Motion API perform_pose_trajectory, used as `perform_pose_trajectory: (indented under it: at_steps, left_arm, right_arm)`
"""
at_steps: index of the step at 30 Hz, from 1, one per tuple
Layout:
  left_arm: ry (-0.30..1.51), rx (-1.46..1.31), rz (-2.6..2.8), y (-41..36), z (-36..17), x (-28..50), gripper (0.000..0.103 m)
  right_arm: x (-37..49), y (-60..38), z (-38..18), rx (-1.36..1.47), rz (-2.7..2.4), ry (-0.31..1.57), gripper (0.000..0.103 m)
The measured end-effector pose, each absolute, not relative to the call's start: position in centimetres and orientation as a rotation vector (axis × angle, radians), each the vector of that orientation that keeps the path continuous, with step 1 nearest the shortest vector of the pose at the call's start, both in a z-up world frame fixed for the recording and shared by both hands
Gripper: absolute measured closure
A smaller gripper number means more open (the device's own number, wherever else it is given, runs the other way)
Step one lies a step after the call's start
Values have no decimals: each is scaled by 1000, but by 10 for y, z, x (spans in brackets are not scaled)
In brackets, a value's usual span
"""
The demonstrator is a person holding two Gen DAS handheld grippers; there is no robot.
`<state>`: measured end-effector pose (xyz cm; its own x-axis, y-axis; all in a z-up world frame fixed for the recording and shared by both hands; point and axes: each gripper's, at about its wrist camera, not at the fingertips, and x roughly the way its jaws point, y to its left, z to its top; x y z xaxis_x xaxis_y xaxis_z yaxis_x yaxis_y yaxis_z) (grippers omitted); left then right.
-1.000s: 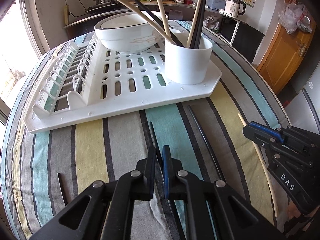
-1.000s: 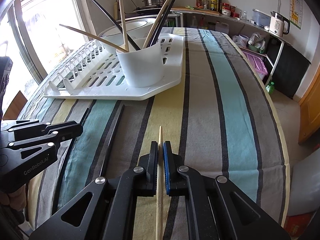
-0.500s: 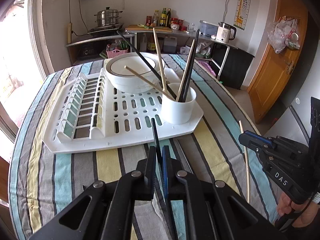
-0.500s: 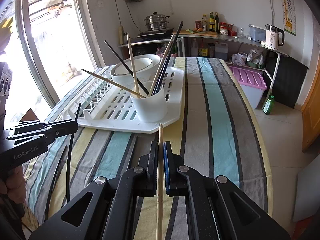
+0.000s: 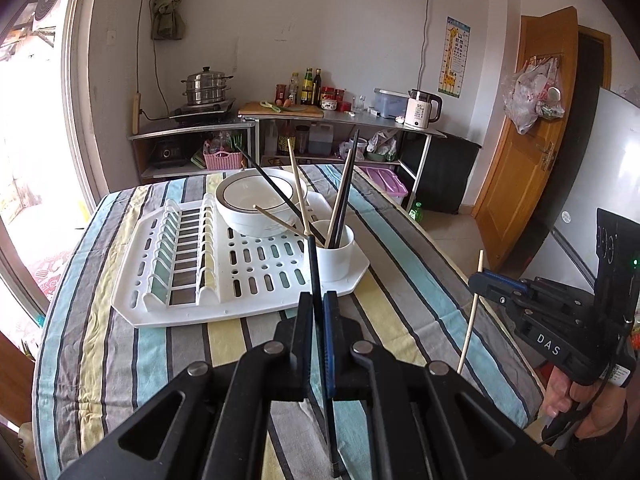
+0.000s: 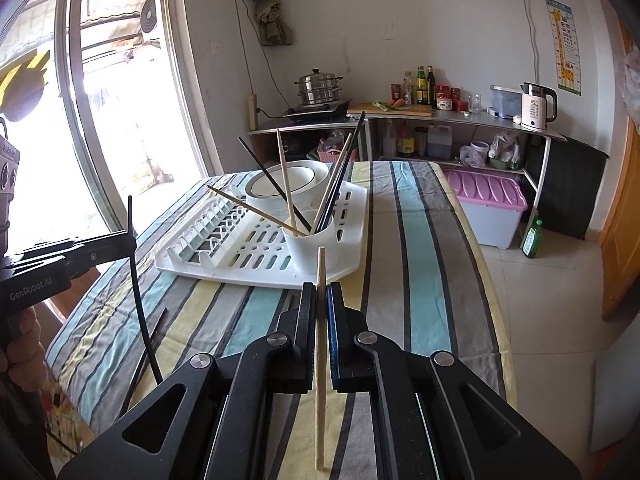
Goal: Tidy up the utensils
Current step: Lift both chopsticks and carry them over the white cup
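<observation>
Left tongs are clamping my black chopstick, right tongs my wooden chopstick; both are hovering, white cup at twelve o'clock. Crowded sticks inside may be deflecting an insertion.

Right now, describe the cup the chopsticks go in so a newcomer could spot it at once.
Find the striped table, then the white rack lying on it. The cup stands on the rack's near right corner, in front of the big bowl. It is the only small, straight-sided white container there, with black and wooden chopsticks fanning out of its top.
</observation>
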<state>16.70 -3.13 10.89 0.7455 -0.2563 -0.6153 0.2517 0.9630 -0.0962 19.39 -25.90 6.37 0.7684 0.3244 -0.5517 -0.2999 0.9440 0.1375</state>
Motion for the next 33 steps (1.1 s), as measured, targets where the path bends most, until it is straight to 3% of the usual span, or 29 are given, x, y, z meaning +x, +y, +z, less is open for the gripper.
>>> perform_pose_trajectory:
  at_steps: [12,33]
  left_arm:
    - [617,0,-304,-33,128,156,98]
    - [547,-37,-352,-49,194,248,98]
  right_arm:
    - [183,-262,87,40,343,532,98]
    - [261,-248,151,69,384,377,98]
